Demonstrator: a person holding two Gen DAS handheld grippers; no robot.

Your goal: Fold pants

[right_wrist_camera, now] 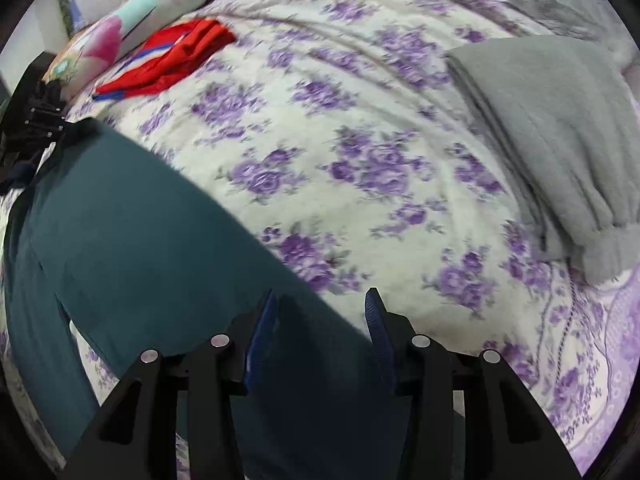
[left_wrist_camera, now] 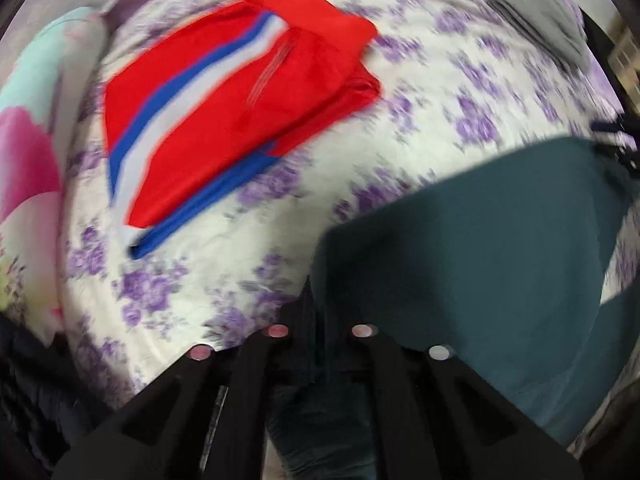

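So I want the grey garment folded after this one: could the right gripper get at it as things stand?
Probably yes. The right gripper stands open over the edge of the teal pants, holding nothing, and only bare floral bedspread lies between it and the grey garment.

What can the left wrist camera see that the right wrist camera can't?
Only the left wrist view shows the left gripper with its jaws shut, pinching dark cloth, and the red pants' stripes up close.

Only the right wrist view shows the right gripper with its blue jaws apart over the teal pants, and the whole folded grey garment.

Both show the purple-flowered bedspread, the teal pants, the red pants, the grey garment and the pink and mint pillow.
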